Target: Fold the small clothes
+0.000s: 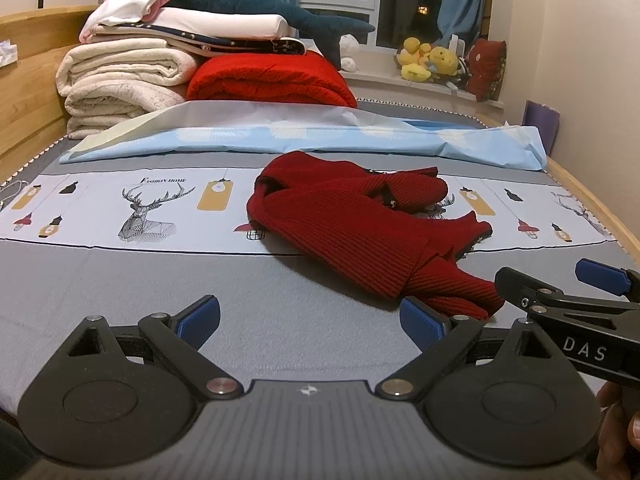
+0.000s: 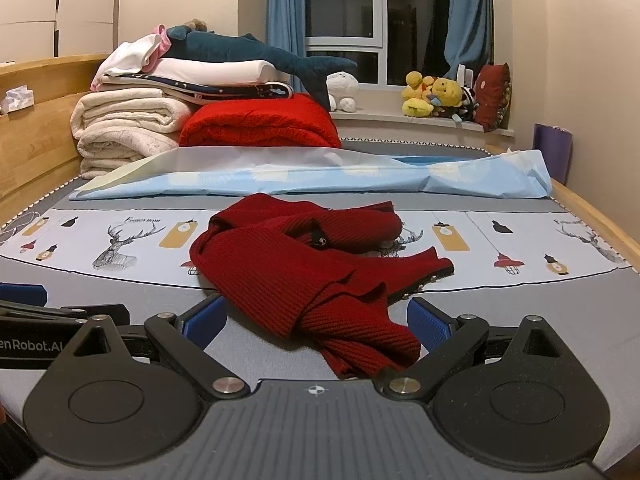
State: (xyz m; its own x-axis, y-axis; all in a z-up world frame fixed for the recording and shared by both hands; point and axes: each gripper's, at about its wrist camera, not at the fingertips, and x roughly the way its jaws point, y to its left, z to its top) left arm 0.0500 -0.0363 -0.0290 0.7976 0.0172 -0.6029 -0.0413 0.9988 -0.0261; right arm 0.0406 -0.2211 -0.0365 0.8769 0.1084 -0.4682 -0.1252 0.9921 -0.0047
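A small dark red ribbed knit garment (image 1: 360, 220) lies crumpled on the bed, also in the right wrist view (image 2: 312, 264). My left gripper (image 1: 310, 322) is open, low over the grey sheet, with the garment's near end just ahead of its right finger. My right gripper (image 2: 316, 322) is open, and the garment's near end lies between its fingers without being pinched. The right gripper also shows at the right edge of the left wrist view (image 1: 560, 284). The left gripper shows at the left edge of the right wrist view (image 2: 40, 312).
The bed sheet (image 1: 120, 280) is grey with a printed deer band. A light blue sheet (image 1: 300, 140) lies across the bed behind the garment. Folded blankets (image 1: 120, 80), a red blanket (image 1: 272, 80) and a plush shark (image 1: 260, 4) are stacked at the back. Wooden bed rails (image 1: 28, 92) run along both sides.
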